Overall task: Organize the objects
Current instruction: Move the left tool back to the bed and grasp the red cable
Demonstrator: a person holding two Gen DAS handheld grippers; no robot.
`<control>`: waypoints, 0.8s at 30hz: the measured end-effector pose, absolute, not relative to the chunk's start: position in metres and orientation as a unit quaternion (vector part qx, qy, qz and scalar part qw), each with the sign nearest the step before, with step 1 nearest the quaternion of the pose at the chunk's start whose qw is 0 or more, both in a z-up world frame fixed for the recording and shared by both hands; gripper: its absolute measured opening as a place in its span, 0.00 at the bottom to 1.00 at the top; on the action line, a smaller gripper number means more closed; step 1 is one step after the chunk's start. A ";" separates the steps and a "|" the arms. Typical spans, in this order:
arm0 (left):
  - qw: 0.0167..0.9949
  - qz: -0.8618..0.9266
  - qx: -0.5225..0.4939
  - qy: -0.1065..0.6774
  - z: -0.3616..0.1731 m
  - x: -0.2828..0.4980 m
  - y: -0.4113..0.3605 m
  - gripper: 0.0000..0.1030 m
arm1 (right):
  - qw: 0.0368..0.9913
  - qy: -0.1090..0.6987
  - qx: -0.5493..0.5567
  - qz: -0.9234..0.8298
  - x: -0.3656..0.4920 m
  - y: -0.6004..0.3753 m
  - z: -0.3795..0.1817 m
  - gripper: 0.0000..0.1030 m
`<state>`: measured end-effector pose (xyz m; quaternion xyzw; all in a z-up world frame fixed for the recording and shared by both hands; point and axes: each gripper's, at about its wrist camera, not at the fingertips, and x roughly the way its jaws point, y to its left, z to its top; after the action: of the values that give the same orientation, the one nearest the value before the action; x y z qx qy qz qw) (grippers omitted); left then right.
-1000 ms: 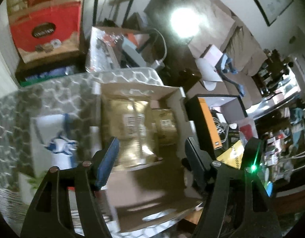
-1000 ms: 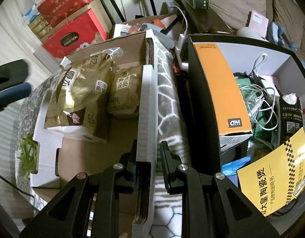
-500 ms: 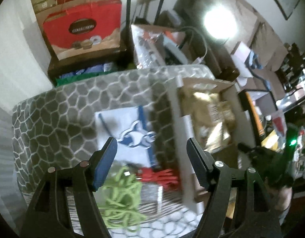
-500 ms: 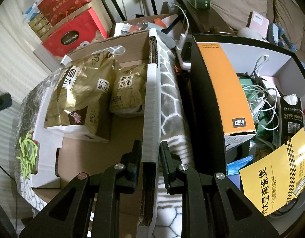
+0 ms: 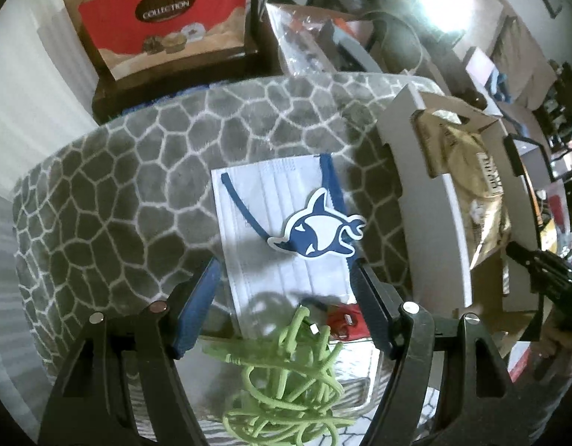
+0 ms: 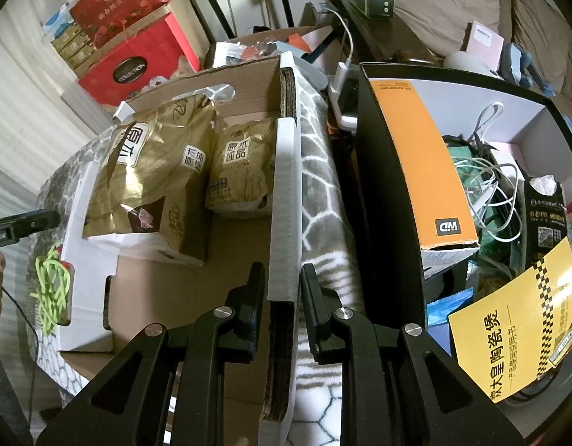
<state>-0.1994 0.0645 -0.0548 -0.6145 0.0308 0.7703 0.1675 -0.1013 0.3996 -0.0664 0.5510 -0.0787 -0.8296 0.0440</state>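
Left wrist view looks steeply down on a surface draped in a grey plush cover with a white cobblestone pattern. On it lies a white pleated face mask with blue ear loops, and a blue-and-white shark-shaped sticker rests on the mask. The left gripper hangs above the mask's near edge with its blue-padded fingers spread wide, holding nothing. Just below them sit a tangled bright green cord and a small red object, too blurred to identify. To the right stands an open white-sided cardboard box.

Right wrist view shows the right gripper pinched on that box's right wall, one black finger on each side. Inside the box, at its far end, lie a large gold foil bag and a smaller gold bag side by side. Beside the box, past a strip of the grey cover, a black-walled bin holds an orange carton, white cables and a yellow leaflet.
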 end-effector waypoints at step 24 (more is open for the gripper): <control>0.294 0.728 -0.593 0.178 -0.062 -0.148 0.117 0.67 | 0.044 -0.076 0.553 -0.828 -0.104 0.398 -0.067 0.22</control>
<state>-0.1477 0.1168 -0.0615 -0.5932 0.1783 0.7280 0.2937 -0.1036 0.3976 -0.0669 0.5531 -0.0764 -0.8284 0.0441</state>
